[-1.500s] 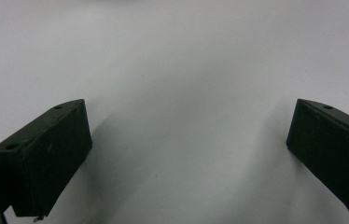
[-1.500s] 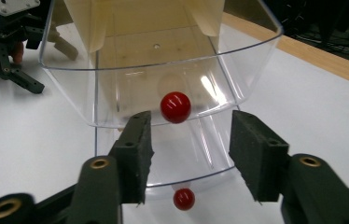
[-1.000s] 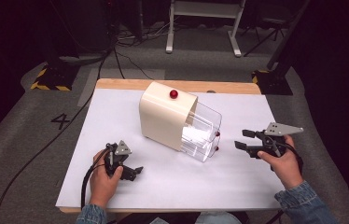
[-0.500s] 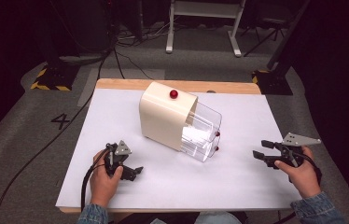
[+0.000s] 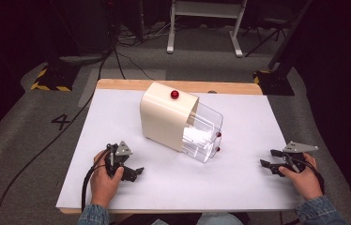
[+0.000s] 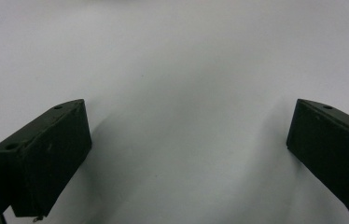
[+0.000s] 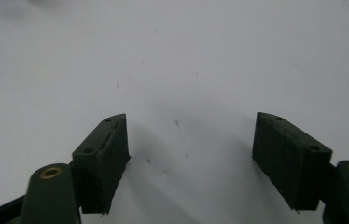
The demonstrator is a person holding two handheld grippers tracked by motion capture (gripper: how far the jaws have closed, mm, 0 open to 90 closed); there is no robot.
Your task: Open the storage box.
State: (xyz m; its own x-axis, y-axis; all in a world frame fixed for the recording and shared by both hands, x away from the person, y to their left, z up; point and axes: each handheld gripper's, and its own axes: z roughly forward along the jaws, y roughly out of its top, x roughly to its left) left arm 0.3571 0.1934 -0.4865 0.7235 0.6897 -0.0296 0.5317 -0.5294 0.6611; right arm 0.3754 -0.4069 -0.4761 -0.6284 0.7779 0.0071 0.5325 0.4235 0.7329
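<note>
I've got my left gripper (image 5: 133, 172) low at the near left of the white sheet (image 5: 239, 183), jaws wide, nothing between. My right gripper (image 5: 270, 159) sits near right, jaws wide too. The cream dispenser box (image 5: 164, 117) stands mid-table, well apart from both.

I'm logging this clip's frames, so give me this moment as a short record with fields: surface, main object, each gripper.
surface: white table cover
main object: cream box with a red knob on top, clear drawers pulled out
left gripper: open, empty, low over the cover
right gripper: open, empty, near the right edge
contact with box: none
</note>
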